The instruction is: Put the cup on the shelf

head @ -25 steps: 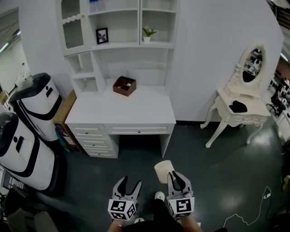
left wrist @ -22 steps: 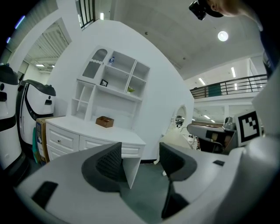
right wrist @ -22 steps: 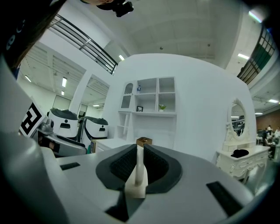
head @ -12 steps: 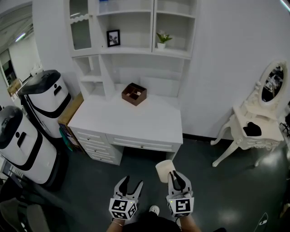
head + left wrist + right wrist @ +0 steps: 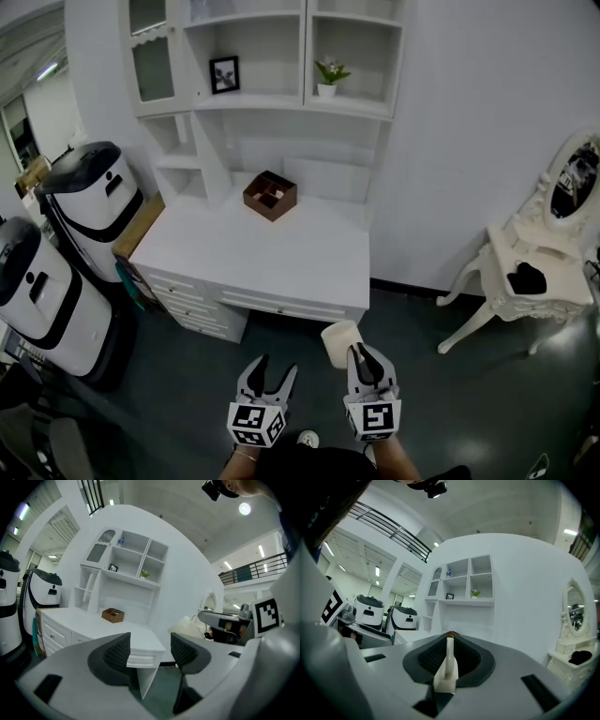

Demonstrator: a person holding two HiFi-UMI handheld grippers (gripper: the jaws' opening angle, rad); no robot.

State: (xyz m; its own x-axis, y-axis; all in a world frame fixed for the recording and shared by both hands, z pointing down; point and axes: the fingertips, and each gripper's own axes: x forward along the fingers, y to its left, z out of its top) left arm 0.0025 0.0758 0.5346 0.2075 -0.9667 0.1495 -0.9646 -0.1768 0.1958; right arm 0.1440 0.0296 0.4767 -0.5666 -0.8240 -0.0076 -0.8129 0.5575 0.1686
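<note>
The white wooden bench (image 5: 253, 258) under its white shelf (image 5: 281, 99) has drawn nearer as both claws advanced. This looks like the carry step. The right claw (image 5: 362, 354) pinches the wall of the cream plastic cup (image 5: 337, 339), which is over the dark floor (image 5: 450, 394) just short of the bench, and the left claw (image 5: 275, 368) stands parted and empty. Next the cup needs lifting to that shelf.

Head view's bright and even for me, the white surface (image 5: 253, 253) nearly blowing out, soft glare patches on the dark floor (image 5: 469, 412). Both gripper views are heavy fisheye with black corners, straight lines bowing. A ceiling light (image 5: 244, 509) flares as a hot spot, and my fingers (image 5: 115, 656) look soft up close.
</note>
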